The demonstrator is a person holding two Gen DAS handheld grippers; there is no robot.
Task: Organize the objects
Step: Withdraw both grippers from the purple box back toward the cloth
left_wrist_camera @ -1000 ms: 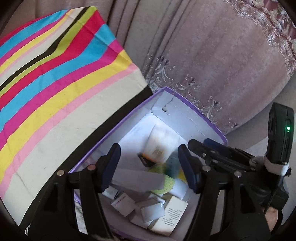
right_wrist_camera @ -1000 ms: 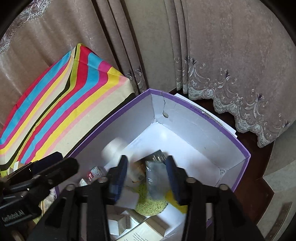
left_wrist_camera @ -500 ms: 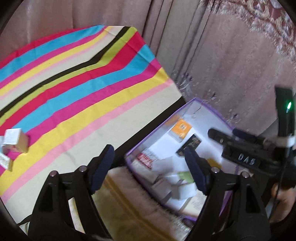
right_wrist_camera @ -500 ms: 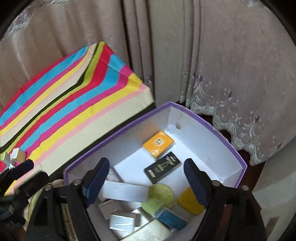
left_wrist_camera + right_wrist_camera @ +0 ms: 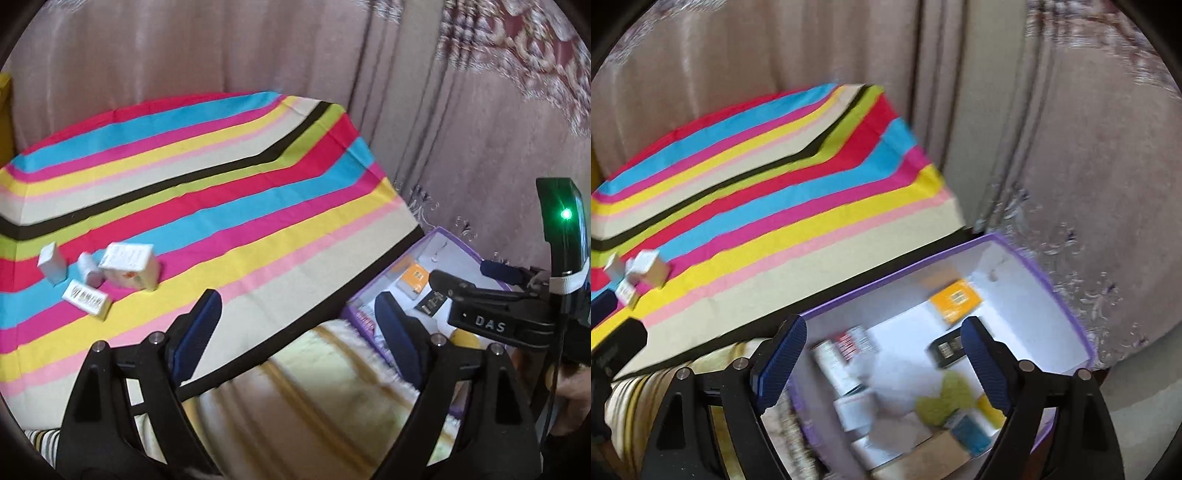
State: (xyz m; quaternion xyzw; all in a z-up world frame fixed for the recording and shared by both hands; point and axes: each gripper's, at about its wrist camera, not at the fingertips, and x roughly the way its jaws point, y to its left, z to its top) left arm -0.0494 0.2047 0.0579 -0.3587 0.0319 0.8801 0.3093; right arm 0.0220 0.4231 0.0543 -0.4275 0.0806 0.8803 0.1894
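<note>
left wrist: looking down along its fingers, facing the striped cloth, box at right edge | right wrist: looking steeply down into the box, close above it | shared: cloth, box, curtain, small cartons

I was working in a home, a furnished living space by the look of it. Heavy mauve curtains with embroidered lace hems hung behind everything. A bright striped cloth covered the table, and a fringed patterned rug lay on the floor beside a purple-edged cardboard box of household oddments.
</note>
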